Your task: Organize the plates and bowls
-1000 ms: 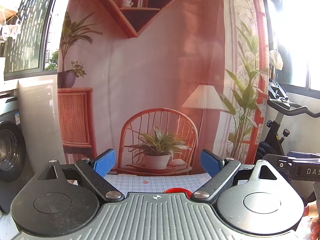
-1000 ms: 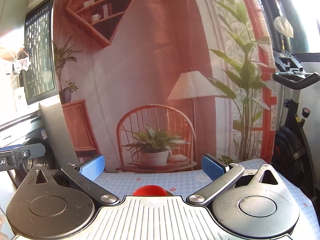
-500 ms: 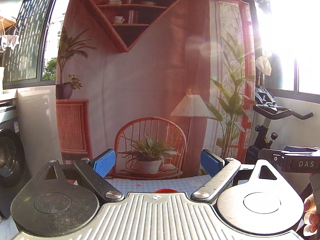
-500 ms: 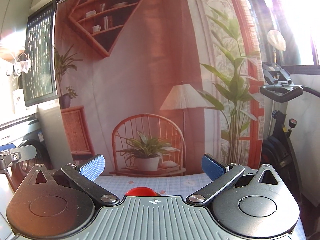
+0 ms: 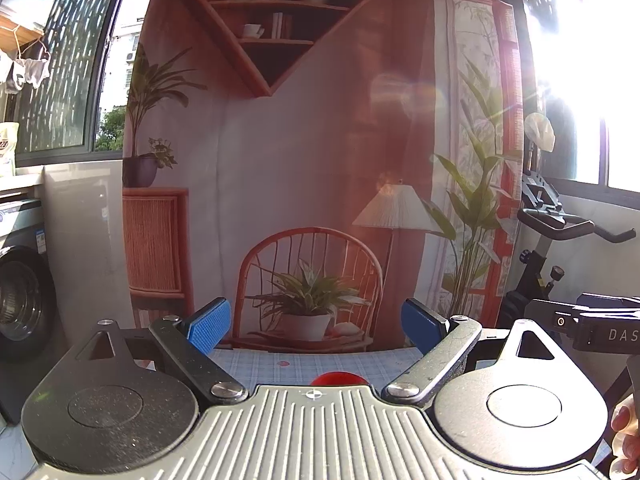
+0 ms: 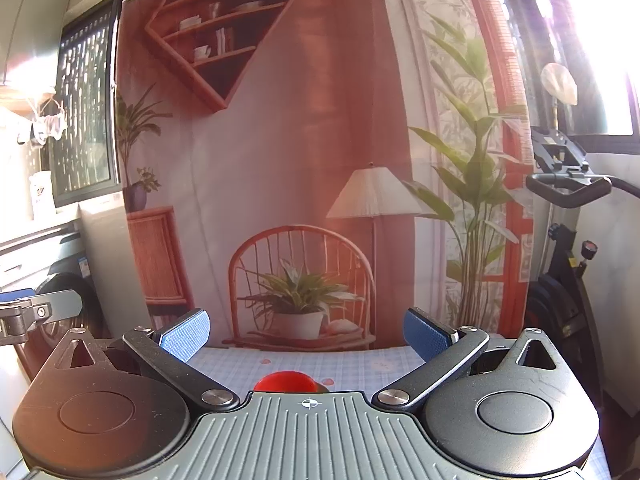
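Note:
My left gripper point(image 5: 316, 326) is open and empty, held above the checked tablecloth point(image 5: 248, 364). A red rounded dish point(image 5: 339, 379) peeks over the gripper body, mostly hidden. My right gripper point(image 6: 306, 334) is open and empty above the same tablecloth point(image 6: 352, 364). The red dish point(image 6: 286, 381) shows just in front of its body, mostly hidden. No other plates or bowls are in view. The right gripper's body point(image 5: 600, 322) shows at the right edge of the left wrist view.
A printed backdrop point(image 5: 300, 140) hangs behind the table's far edge. An exercise bike point(image 6: 568, 240) stands to the right. A washing machine point(image 5: 20, 296) stands to the left. The left gripper's finger point(image 6: 44, 308) shows at the left of the right wrist view.
Both cameras have tilted up a little, so less of the table and red dish shows. Both grippers have stayed open.

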The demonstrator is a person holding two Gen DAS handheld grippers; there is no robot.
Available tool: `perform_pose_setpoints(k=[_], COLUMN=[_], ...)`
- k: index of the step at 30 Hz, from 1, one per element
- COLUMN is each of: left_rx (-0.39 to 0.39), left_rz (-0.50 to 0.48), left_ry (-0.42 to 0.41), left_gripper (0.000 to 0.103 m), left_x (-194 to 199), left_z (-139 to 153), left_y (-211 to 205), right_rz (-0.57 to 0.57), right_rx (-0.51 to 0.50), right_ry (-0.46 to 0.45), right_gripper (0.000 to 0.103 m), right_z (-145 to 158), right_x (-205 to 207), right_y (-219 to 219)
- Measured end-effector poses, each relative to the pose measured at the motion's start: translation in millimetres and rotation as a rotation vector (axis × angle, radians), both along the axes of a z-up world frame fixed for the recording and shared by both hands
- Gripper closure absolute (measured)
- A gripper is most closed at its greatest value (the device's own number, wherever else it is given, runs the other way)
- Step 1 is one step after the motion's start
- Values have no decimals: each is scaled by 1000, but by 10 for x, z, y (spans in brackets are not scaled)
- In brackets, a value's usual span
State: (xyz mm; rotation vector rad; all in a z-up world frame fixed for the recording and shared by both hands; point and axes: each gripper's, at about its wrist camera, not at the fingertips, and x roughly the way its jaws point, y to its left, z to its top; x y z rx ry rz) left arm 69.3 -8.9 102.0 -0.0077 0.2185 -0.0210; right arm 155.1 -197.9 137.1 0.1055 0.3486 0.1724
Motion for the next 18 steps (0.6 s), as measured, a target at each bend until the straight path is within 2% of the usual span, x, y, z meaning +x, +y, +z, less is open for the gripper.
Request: perform_pose_setpoints(k=[18], left_rx=[-8], left_rz=[1], left_ry=[19], left_gripper=[10], left_x=[25], left_z=[-33], left_y=[53], right_rz=[-2], right_rx=[-2], right_ry=[11], right_gripper=[0], right_z=[-46], right_x=[2], right_y=[37])
